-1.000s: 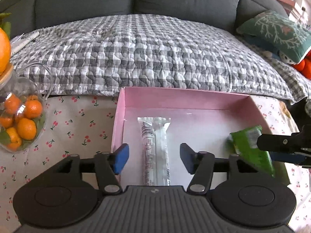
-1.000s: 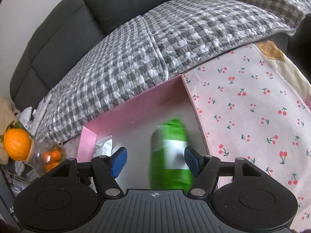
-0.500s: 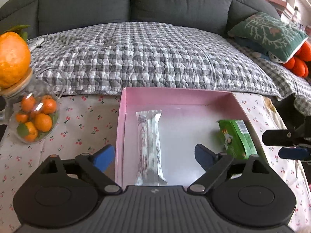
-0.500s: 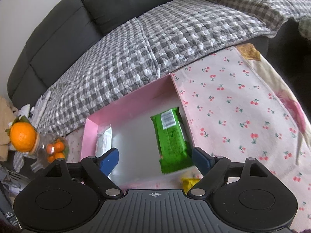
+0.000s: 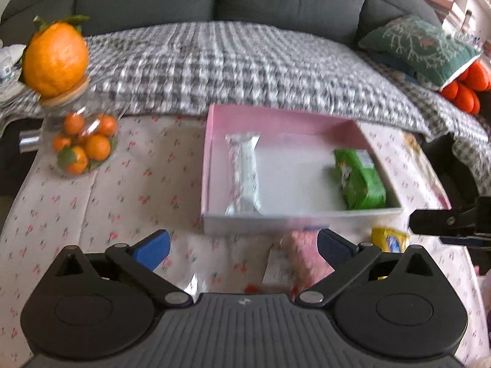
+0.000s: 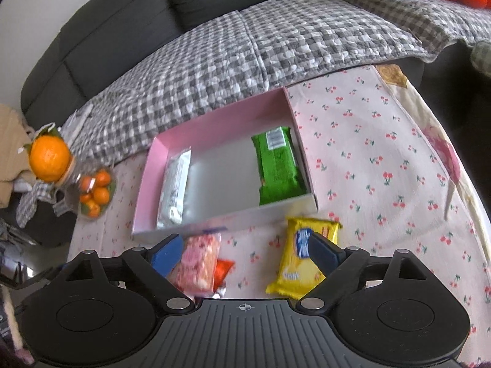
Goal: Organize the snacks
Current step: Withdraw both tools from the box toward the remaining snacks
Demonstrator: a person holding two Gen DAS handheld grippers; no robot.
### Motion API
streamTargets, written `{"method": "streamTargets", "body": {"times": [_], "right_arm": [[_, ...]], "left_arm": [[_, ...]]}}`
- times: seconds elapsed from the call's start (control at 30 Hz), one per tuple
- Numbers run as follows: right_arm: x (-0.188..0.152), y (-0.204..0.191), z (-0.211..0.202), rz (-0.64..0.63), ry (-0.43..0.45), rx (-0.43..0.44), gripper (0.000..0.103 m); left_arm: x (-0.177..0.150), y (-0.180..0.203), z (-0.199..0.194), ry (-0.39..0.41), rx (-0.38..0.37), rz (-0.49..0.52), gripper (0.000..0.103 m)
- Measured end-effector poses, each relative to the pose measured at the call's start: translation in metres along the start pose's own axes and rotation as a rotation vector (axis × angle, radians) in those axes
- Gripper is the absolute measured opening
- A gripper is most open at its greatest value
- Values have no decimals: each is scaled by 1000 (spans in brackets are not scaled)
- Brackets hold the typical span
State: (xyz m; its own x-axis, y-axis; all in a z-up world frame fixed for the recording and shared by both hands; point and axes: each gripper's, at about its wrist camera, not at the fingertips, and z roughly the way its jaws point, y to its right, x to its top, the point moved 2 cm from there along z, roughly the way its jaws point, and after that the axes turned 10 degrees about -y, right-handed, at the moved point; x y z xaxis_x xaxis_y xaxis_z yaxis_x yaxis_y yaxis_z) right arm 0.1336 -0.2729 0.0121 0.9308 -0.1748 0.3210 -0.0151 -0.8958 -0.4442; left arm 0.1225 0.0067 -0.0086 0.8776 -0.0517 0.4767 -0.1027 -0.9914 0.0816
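Left wrist view first: my left tongs (image 5: pixel 242 243) are spread wide with nothing between them, hanging over the cherry-print cloth on the counter (image 5: pixel 92 202). The pink box (image 5: pixel 211 159) sits at about 12 o'clock from them, just past the tips. Inside it, the silver snack bar (image 5: pixel 244 173) lies along the left wall, roughly 12 o'clock from the tongs, and the green snack pack (image 5: pixel 359 179) lies by the right wall at about 1 o'clock. Outside the box, a pink snack pack (image 5: pixel 302 253) lies on the cloth between the tips, closer to the right one, and a yellow snack pack (image 5: pixel 389 240) pokes out at 3 o'clock. The right tongs (image 5: pixel 442 228) peek in from the right edge. The jar of little oranges (image 5: pixel 79 147) is off at 10 o'clock. It's all a bit blurry.

Right wrist view: the right tongs (image 6: pixel 244 251) are spread wide too, gripping nothing. The yellow snack pack (image 6: pixel 302 256) lies on the cloth at 3 o'clock, with the right tip over it; can't tell if it touches. The pink snack pack (image 6: pixel 199 263) is right by the left tip at 9 o'clock, with a red wrapper (image 6: pixel 223 271) just beside it. The pink box (image 6: pixel 221 122) is at 12 o'clock, with the silver snack bar (image 6: pixel 175 188) at 11 and the green snack pack (image 6: pixel 277 165) at 1. The jar of little oranges (image 6: pixel 93 191) is at 10 o'clock.
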Motion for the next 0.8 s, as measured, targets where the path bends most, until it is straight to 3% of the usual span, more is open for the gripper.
{"method": "streamTargets", "body": {"times": [0.17, 0.43, 0.8], "right_arm": [[-13, 0, 2, -31, -30, -33, 93], [-30, 15, -3, -15, -40, -71, 93], [-33, 30, 10, 15, -74, -150, 93]], "left_arm": [[-10, -3, 3, -42, -9, 1, 102], [-24, -14, -2, -45, 19, 53, 102], [-32, -55, 10, -110, 43, -53, 102]]}}
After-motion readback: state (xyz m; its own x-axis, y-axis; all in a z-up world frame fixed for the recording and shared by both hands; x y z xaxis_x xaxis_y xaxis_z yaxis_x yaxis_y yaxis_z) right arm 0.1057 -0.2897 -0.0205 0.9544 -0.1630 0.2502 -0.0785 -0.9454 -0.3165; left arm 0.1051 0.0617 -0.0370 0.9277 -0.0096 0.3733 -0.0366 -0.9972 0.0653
